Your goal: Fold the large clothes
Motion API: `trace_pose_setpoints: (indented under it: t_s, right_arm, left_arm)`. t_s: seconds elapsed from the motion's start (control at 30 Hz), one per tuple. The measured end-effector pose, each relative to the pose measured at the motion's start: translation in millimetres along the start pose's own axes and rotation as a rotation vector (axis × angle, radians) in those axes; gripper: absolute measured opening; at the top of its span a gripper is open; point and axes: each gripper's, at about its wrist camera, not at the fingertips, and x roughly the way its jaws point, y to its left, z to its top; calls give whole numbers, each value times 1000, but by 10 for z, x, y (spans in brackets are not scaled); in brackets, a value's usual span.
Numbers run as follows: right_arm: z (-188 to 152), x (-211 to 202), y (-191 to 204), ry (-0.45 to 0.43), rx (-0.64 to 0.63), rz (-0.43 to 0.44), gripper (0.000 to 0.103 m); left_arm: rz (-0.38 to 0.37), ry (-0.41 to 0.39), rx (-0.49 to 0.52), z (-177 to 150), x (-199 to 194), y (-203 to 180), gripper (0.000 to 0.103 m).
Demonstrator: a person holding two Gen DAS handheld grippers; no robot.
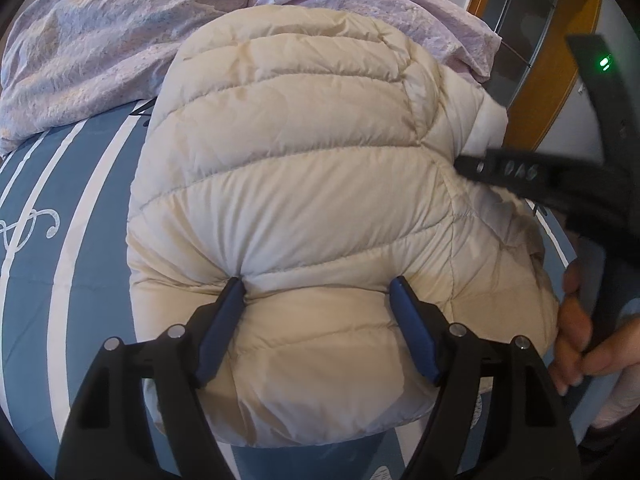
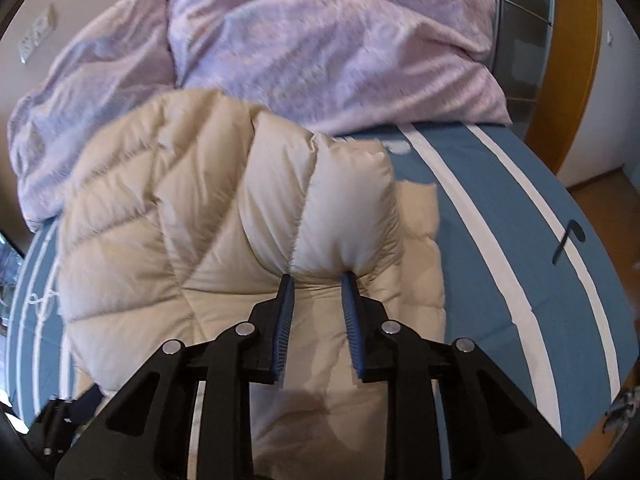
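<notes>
While the jacket [image 1: 304,208] lies bunched on the bed [image 1: 80,240], folding looks only partly done: left gripper [image 1: 318,284] jaws press wide into its hem, right gripper [image 2: 318,280] jaws pinch a sleeve narrowly.

Bed [image 2: 500,216] bears jacket [image 1: 304,184], duvet [image 2: 320,48]

Ahead of the matt black plastic left gripper [image 1: 318,284] with ribbed blue pads, the cream quilted jacket [image 1: 304,184] looks smooth and faintly sheeny, beyond it a crinkled lilac duvet [image 1: 100,40].
</notes>
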Motion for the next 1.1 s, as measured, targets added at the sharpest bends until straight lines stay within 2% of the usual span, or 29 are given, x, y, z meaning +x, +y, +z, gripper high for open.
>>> trace_pose_setpoints:
  t_s: [0.27, 0.63, 0.8, 1.1]
  right_arm:
    - [-181, 190, -179, 36, 40, -22, 24]
    - [-361, 223, -272, -21, 59, -23, 24]
    - [-373, 219, -266, -28, 62, -20, 24]
    - [-417, 212, -256, -56, 58, -24, 25]
  left_arm:
    - [-10, -11, 21, 3, -26, -46, 75]
    - [-21, -31, 45, 54, -146, -80, 74]
    - [7, -67, 58, 197, -252, -47, 74]
    - [92, -102, 98, 743, -185, 90, 74]
